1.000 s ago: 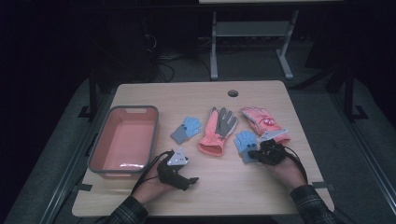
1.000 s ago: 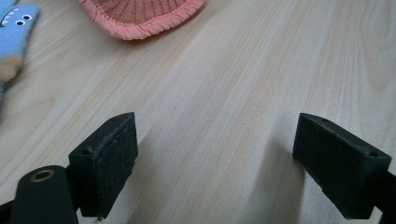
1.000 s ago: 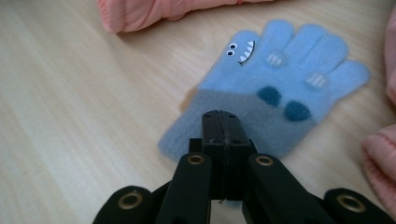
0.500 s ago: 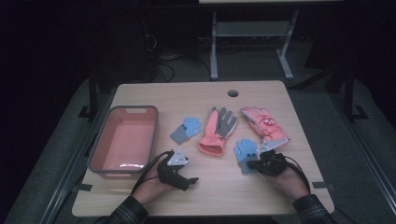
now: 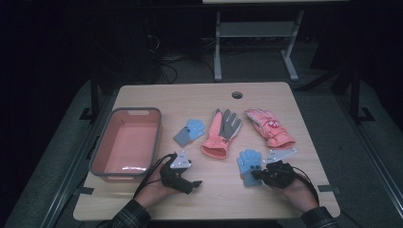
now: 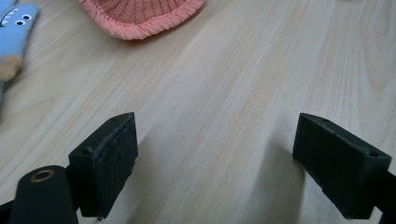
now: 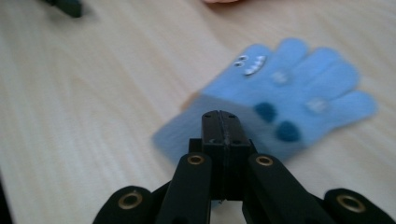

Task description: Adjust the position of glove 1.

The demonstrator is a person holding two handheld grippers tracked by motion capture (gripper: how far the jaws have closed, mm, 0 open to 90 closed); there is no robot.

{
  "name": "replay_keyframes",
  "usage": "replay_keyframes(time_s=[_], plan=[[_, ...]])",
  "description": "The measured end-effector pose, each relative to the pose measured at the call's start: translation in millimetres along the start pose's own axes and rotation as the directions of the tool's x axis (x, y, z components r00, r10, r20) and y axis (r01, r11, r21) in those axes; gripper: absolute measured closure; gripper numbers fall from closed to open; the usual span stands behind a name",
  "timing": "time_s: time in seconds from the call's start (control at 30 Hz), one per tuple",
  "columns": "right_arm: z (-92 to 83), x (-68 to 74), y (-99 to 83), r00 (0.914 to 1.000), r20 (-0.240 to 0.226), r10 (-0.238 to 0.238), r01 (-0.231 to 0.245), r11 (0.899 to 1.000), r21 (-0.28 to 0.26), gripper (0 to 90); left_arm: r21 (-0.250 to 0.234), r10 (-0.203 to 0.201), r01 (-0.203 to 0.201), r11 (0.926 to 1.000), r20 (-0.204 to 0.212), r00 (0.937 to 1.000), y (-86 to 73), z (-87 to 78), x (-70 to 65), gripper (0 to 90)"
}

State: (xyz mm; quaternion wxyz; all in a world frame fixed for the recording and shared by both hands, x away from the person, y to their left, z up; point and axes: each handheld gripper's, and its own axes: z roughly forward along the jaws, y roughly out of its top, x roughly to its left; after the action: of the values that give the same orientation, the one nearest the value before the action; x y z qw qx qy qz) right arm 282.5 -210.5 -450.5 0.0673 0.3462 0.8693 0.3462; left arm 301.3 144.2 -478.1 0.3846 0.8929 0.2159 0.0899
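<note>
A small blue glove (image 5: 247, 163) lies near the table's front right. My right gripper (image 5: 255, 174) is shut on its cuff. In the right gripper view the jaws (image 7: 219, 122) meet over the cuff edge of the blue glove (image 7: 289, 88), whose fingers point away. My left gripper (image 5: 194, 183) rests at the front centre, open over bare wood; its pads (image 6: 114, 165) stand wide apart around nothing. A second blue glove (image 5: 189, 131) with a grey cuff lies farther back, also at the left edge of the left gripper view (image 6: 14, 28).
A coral and grey glove (image 5: 221, 133) and a pink glove (image 5: 269, 127) lie mid-table; the coral cuff (image 6: 140, 16) is ahead of my left gripper. A pink tray (image 5: 158, 128) with a grey rim stands at the left. A cable hole (image 5: 237, 94) is at the back.
My right gripper has drawn back toward the table's front edge, and the blue glove has slid with it. The left hand has stayed still.
</note>
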Motion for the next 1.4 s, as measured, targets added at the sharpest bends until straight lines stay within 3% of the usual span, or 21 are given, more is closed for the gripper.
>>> replay_keyframes(time_s=[0.13,0.3,0.7,0.97,1.4], plan=[[1.3,-12.3,-0.4,0.9996,0.024,0.012,-0.013,1.0,0.008,90.0,0.0,0.0,0.0,1.0,0.0,1.0,0.0,0.0,0.0,13.2],[5.5,-11.9,-1.5,0.9997,0.025,0.003,-0.004,0.999,0.034,90.0,0.0,0.0,0.0,1.0,0.0,1.0,0.0,0.0,0.0,13.3],[17.1,9.8,5.6,0.9975,-0.041,-0.058,0.061,0.997,0.051,90.0,0.0,0.0,0.0,1.0,0.0,1.0,0.0,0.0,0.0,13.2],[25.9,28.8,12.6,0.9903,-0.087,-0.108,0.113,0.992,0.052,90.0,0.001,0.0,0.0,1.0,0.0,1.0,0.0,0.0,0.1,13.3],[40.3,50.7,24.3,0.9776,-0.153,-0.144,0.153,0.987,0.047,90.0,0.001,0.001,-0.001,1.0,-0.001,1.0,0.3,0.1,0.2,13.3]])
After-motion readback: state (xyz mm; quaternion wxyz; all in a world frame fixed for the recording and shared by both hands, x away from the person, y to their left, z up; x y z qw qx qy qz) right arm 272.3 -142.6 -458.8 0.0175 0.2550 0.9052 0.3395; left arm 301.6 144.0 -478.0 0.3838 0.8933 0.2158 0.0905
